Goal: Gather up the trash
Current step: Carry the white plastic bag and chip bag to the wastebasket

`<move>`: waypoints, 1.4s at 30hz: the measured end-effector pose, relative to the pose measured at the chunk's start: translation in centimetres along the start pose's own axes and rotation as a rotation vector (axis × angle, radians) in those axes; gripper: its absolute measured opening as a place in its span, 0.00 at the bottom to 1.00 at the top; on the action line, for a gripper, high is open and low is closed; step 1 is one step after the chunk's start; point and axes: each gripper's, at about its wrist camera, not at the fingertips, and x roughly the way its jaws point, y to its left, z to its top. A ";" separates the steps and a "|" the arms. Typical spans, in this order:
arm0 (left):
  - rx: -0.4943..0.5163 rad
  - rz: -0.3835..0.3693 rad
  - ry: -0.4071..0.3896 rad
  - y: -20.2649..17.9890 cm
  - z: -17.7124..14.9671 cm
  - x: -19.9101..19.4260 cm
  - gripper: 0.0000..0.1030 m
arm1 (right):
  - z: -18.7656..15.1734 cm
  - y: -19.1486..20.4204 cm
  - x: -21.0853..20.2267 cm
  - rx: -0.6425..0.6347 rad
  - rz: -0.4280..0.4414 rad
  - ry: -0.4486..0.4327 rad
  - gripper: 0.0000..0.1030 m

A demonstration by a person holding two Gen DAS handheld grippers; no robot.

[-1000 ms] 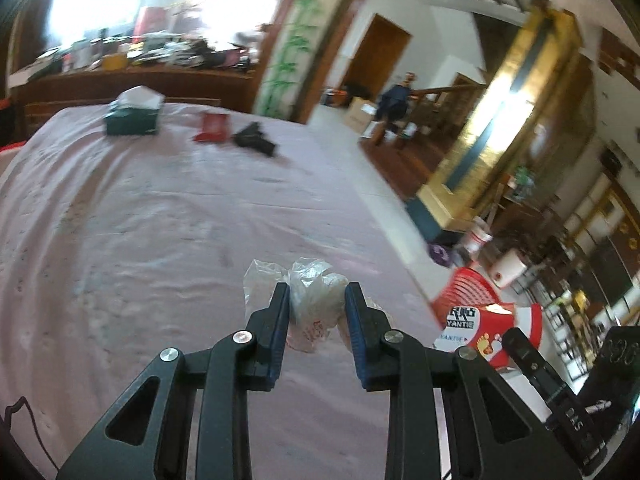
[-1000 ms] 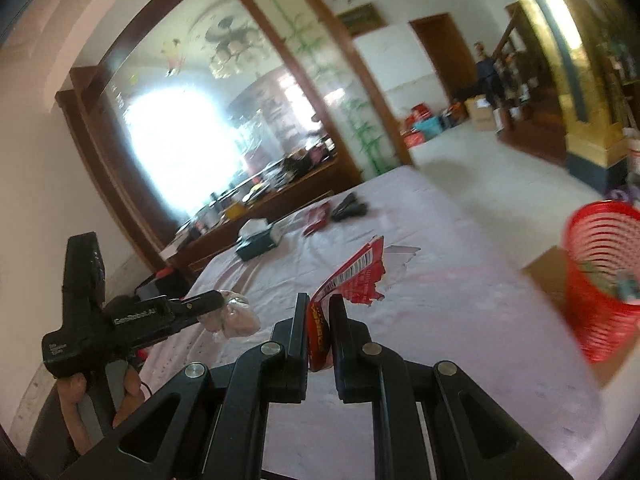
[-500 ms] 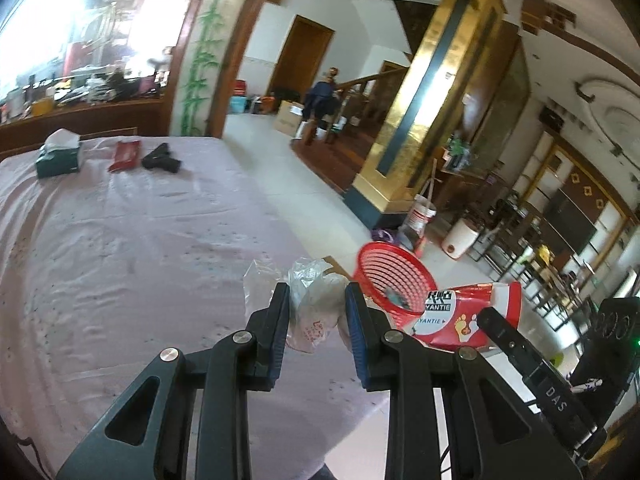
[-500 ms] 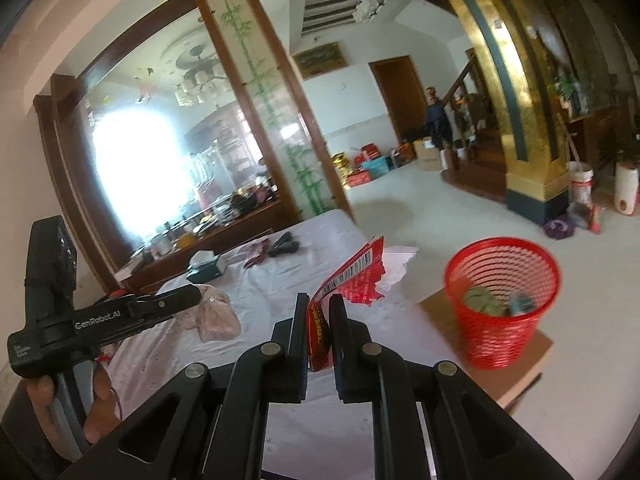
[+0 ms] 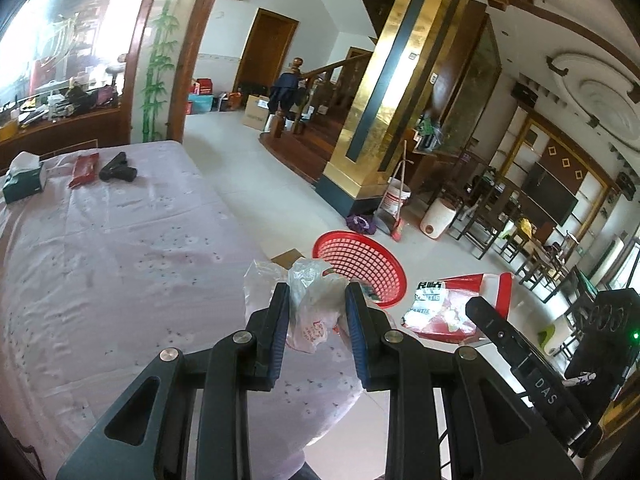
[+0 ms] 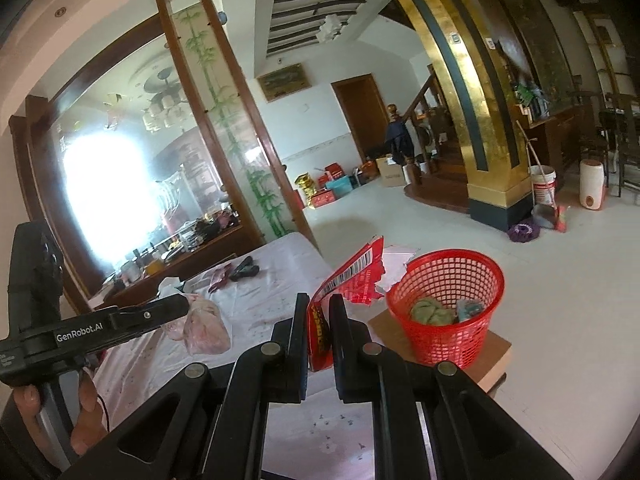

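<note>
Left wrist view shows the left gripper (image 5: 316, 322) clamped on a crumpled plastic bag (image 5: 310, 312), thin, translucent and wrinkled, with faint red print; the fingers pinch its bunched middle so the loose film cannot slip out. It hangs just short of the red basket (image 5: 362, 258), over the edge of the surface (image 5: 120, 272) nearest the basket. That surface is draped in a pale pink cloth with small dark flecks.

From the right wrist view, the right gripper (image 6: 320, 340) is nearly closed on a torn red wrapper (image 6: 352, 280), a flat glossy foil sheet with a barcode and a ragged top edge. Held by its lower end, it stands upright just beside the basket's rim, probably so it can drop straight in once let go. The basket (image 6: 448, 316) is round open plastic mesh, standing on a brown cardboard box (image 6: 498, 354) beside the surface, and already holds a few crumpled scraps.

Farther from the basket, at the far end of the surface, lie a green tissue box (image 5: 24, 182), a small red packet (image 5: 84, 164) and a dark object (image 5: 118, 168) I cannot identify. Both pieces of trash look ready for release above the basket.
</note>
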 end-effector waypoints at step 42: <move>0.062 -0.104 0.048 -4.1 3.0 7.3 0.26 | 2.4 -2.9 -0.4 0.064 -0.113 -0.070 0.11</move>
